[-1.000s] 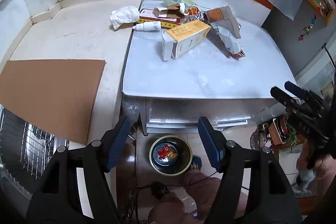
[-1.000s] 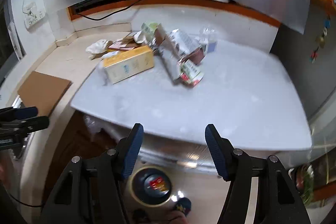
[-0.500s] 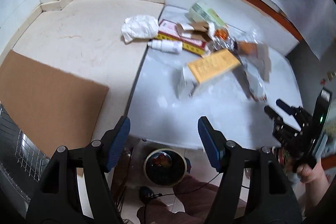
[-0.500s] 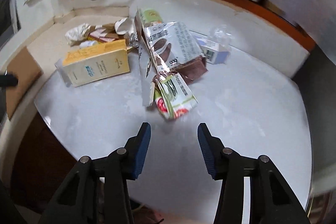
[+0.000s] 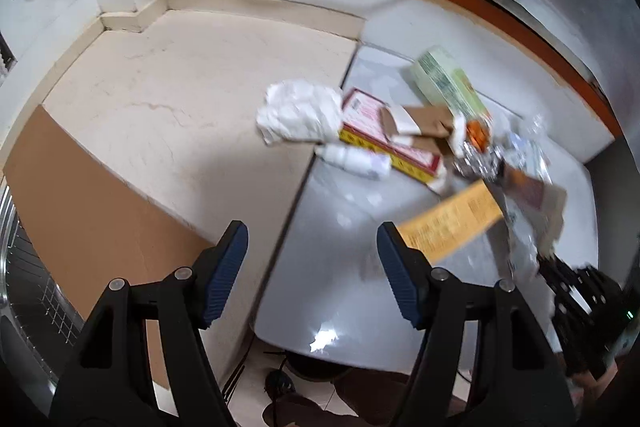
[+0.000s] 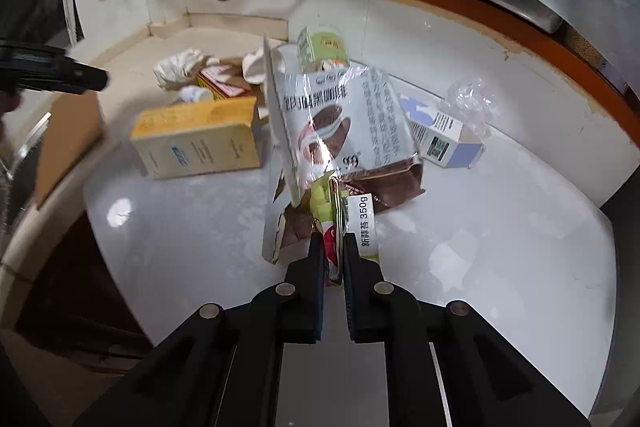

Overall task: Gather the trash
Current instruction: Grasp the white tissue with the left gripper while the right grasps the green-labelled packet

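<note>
right tongs (image 6: 331, 247) clamped on green wrapper (image 6: 334, 227) | left tongs (image 5: 312, 251) agape above table edge (image 5: 280, 267)

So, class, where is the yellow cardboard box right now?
In the right wrist view, the yellow cardboard box lies on the white table, left of the silvery coffee bag.

Yellow cardboard box (image 6: 196, 137) near white table's (image 6: 480, 247) left edge; silver foil coffee bag (image 6: 340, 123) right of it; crumpled white tissue (image 6: 180, 67) behind, off table edge.
</note>
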Demonstrator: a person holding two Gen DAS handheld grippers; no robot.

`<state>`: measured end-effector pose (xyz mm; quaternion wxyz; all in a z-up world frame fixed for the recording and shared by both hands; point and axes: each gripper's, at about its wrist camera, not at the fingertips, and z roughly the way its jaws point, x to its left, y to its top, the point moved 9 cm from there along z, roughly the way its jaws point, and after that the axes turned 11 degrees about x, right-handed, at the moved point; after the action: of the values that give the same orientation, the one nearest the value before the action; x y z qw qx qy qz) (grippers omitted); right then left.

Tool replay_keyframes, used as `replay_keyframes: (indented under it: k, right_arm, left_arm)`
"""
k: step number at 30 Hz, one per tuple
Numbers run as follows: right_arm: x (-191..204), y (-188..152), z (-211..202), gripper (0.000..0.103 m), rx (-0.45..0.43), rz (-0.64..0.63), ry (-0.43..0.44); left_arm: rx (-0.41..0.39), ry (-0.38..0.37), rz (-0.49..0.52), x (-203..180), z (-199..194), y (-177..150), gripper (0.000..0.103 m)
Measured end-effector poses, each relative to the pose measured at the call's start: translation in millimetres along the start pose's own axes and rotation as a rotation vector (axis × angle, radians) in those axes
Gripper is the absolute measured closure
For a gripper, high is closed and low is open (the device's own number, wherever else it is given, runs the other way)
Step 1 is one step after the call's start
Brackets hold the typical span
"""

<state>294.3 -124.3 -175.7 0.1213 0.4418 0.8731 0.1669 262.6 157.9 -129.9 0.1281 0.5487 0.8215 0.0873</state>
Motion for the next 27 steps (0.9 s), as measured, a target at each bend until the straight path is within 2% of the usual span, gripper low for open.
replay_keyframes:
  k: [7, 10, 13, 16, 21, 27]
  right_arm:
    - [-17.5, 22.0, -50.7, 0.096, -0.068, 0.059, 0.080]
    - [-23.2, 42.2, -68.2, 0.096, -0.109, 0.094, 0.110]
    - [-25.5, 63.5, -75.9, 0.096, -0.126, 0.123, 0.141]
    - [-26.7, 88.2, -75.4, 0.096, -0.134, 0.148, 0.171]
    - [-21.9, 126.8, -65.4, 0.096, -0.146, 0.151, 0.196]
    - [-18.3, 157.1, -29.0, 0.096, -0.094, 0.205, 0.233]
  left_arm:
    - [0.018, -0.024, -0.044, 5.6, 13.0, 41.7, 0.036]
    - [0.045, -0.044, -0.045, 2.5, 24.2, 57.3, 0.035]
    - [0.051, -0.033, -0.037, -2.0, 34.5, 73.1, 0.034]
    - [0.049, -0.005, -0.029, -3.8, 44.2, 90.6, 0.034]
    - [0.090, 0.022, -0.050, 3.7, 68.9, 110.8, 0.034]
    - [0.164, 0.002, -0.093, 12.9, 101.9, 117.4, 0.034]
